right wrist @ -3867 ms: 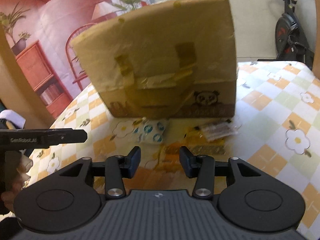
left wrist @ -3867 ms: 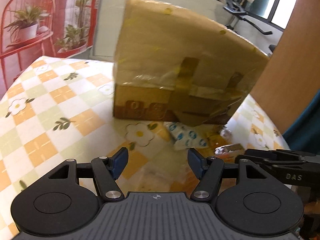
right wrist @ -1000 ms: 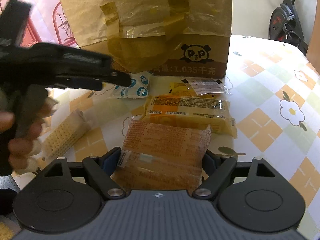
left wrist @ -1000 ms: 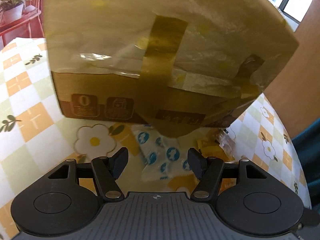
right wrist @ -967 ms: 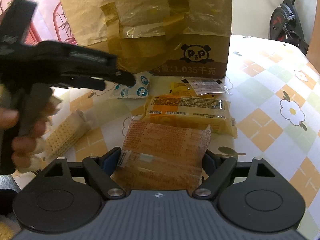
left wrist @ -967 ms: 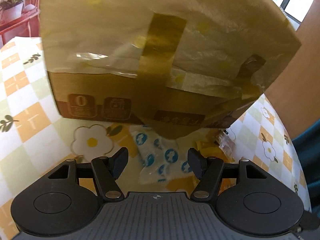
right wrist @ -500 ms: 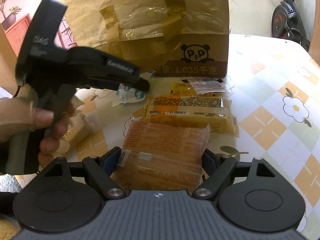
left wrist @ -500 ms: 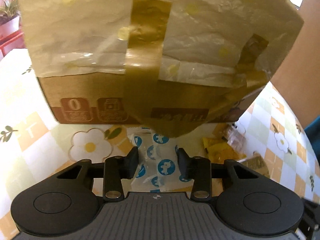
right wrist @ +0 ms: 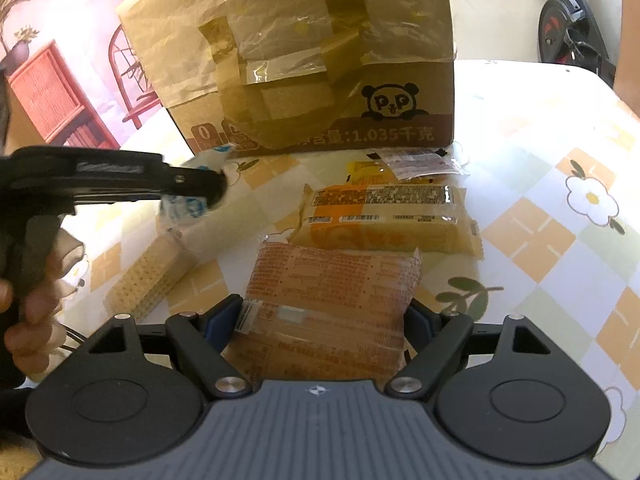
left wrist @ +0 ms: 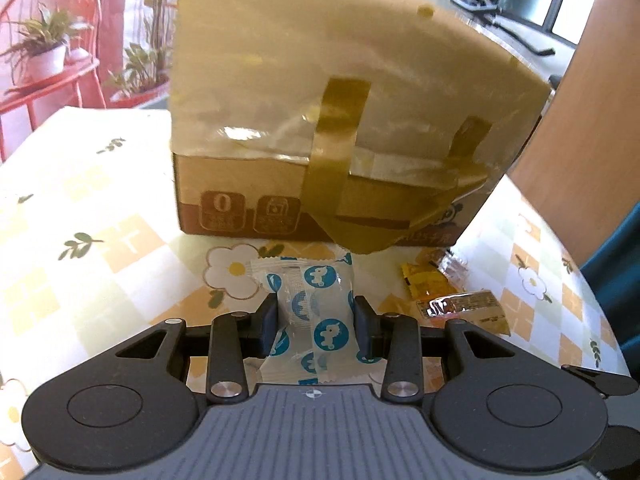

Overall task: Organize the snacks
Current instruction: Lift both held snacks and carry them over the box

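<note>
Left wrist: blue-dotted packet just before box.

right gripper: clamps orange packet | left gripper: holds blue-white packet | box behind

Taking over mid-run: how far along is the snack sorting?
Nothing looks sorted yet. In hand: left gripper has just closed on the blue-dotted packet; right gripper holds the orange packet. Still loose by the cardboard box: wafer pack, long orange pack, small packets.
</note>
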The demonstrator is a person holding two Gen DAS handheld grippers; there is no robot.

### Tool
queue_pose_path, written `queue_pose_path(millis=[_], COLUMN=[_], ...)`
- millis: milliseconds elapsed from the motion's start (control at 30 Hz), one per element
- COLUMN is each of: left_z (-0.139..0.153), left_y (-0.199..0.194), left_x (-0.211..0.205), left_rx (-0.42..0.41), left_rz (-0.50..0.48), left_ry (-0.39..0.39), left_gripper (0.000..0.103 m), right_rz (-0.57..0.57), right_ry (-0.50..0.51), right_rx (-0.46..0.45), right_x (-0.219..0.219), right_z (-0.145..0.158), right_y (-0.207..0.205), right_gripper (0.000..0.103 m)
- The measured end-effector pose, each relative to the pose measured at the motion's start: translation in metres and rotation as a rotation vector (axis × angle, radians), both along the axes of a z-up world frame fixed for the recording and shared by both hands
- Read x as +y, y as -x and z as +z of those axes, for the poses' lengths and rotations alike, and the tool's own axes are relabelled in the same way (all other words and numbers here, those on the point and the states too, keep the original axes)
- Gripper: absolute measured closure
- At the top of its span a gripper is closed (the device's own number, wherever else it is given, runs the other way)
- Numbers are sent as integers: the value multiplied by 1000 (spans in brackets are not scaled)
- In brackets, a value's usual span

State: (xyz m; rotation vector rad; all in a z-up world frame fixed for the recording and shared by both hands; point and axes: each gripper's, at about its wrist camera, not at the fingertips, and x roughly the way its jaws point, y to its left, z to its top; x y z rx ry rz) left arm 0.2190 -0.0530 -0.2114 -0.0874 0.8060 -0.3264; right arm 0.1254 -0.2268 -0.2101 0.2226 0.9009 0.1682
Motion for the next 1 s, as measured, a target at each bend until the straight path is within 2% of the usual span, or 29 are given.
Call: queue_pose_path(millis=[267,600,767,1000], left_z=[11,26,46,92], left_y=[23,31,27,16], left_x=[26,43,42,41], left_rx=[-29,-75,-132,-237], left_rz=[46,73,39,-4], left_ry=[32,57,62,101], left_gripper=[62,62,62,62], right_rz=[4,22,19,23], right_ry=[11,24,18,4], right_rx=[-25,-73,-131,-250], right_x=[6,11,6,-5], right_z=[9,25,47,95], right_y=[5,5,2,-11], right_gripper=[20,20,20,20])
